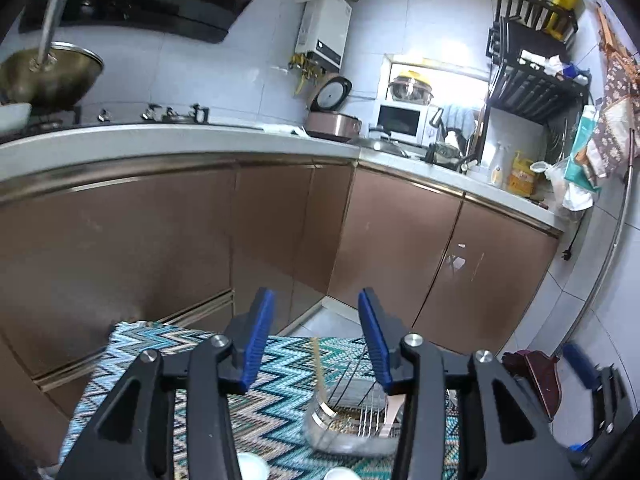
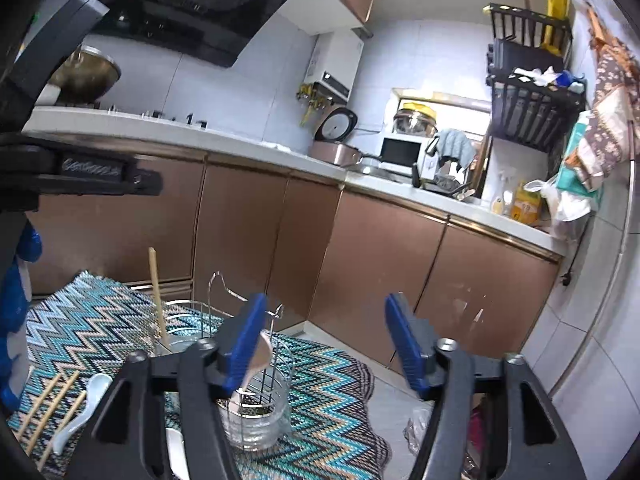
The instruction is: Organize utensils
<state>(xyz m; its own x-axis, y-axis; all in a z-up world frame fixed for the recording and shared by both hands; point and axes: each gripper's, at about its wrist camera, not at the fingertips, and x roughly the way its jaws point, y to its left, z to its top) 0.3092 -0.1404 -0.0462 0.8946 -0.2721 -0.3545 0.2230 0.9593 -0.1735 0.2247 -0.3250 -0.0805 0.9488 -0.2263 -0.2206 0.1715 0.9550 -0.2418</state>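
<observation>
Jaws of both my grippers, left (image 1: 316, 336) and right (image 2: 326, 344), stand wide and hold nothing. Round wire utensil holder (image 2: 256, 408) with one wooden chopstick (image 2: 157, 296) stands on zigzag-patterned mat (image 2: 100, 320).

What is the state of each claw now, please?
Left claw: open, holding nothing.
Right claw: open, holding nothing; a spoon in the wire holder shows just behind its left finger.

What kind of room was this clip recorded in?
A home kitchen, most likely. A range hood hangs over a wok on the stove, a rice cooker and a microwave sit along the countertop, and a dish rack stands over the sink corner.
</observation>
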